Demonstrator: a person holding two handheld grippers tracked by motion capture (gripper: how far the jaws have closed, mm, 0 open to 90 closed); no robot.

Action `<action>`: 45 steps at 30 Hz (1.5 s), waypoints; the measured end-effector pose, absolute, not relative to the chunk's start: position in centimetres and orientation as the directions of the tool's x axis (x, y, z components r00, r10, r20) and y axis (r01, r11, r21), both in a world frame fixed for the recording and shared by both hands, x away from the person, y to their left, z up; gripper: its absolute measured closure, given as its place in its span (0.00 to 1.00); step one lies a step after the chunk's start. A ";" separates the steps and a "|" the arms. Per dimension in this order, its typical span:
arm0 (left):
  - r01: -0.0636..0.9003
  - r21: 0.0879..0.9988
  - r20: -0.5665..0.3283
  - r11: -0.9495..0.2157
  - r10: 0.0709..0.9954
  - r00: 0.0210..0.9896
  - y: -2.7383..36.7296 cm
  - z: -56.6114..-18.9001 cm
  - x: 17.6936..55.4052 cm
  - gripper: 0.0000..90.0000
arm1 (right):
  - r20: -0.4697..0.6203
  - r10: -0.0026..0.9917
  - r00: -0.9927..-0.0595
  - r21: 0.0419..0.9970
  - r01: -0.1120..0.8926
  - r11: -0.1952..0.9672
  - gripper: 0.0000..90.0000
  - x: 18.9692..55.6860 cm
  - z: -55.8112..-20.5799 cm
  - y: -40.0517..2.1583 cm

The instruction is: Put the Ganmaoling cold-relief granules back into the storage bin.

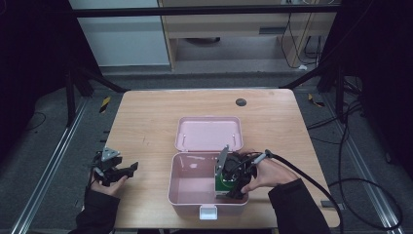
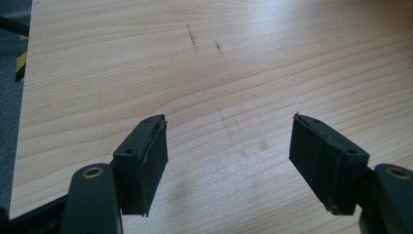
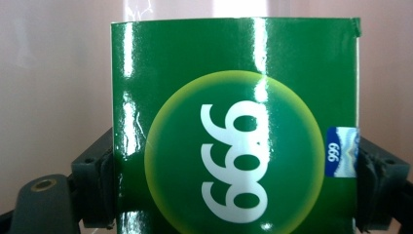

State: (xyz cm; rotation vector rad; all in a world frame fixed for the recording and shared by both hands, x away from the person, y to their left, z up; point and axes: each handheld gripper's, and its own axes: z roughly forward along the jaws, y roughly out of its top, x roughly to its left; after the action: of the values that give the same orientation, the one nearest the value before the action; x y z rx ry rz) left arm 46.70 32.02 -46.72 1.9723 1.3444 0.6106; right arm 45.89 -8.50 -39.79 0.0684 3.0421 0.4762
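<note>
The green carton (image 3: 234, 126), glossy with a yellow-rimmed circle and white "999" print, sits squeezed between the jaws of the right gripper (image 1: 237, 181), one jaw pressed flat on each side wall. In the high view it hangs inside the open pink box (image 1: 187, 187), at the box's right end, close to the right wall; whether it touches the floor of the box I cannot tell. The step in hand looks like setting the carton down inside. To do it well, the carton should go down level until its base rests flat, clear of the side wall, and the jaws should open only then, so it does not tip. The box's lid (image 1: 209, 132) lies folded back behind it, and a white latch (image 1: 208, 212) faces the person. The left gripper (image 1: 116, 170) rests apart on the pale wooden worktop (image 1: 146, 122), jaws spread wide and holding nothing. Around the worktop are dark floor, metal framing and trailing cables.
</note>
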 end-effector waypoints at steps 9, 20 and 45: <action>0.623 0.742 0.009 -0.249 0.932 0.362 32.0 -46.7 46.7 0.33 | -0.084 0.086 -0.993 0.363 0.050 0.931 0.15 46.0 -38.3 -9.3; 0.622 0.742 0.007 -0.250 0.930 0.366 31.9 -46.7 46.7 0.33 | -0.146 0.206 -0.968 0.557 0.092 0.825 0.19 45.5 -34.5 -12.1; 0.607 0.756 0.000 -0.244 0.928 0.374 31.8 -46.5 46.5 0.41 | -0.111 0.676 -0.729 0.846 0.288 0.449 0.16 45.4 -34.6 -21.8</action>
State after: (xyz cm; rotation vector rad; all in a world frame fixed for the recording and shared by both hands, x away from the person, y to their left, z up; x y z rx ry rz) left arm 46.46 31.80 -46.49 1.9575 1.3220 0.6039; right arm 45.44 -21.82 -34.62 0.8097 2.2682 1.2021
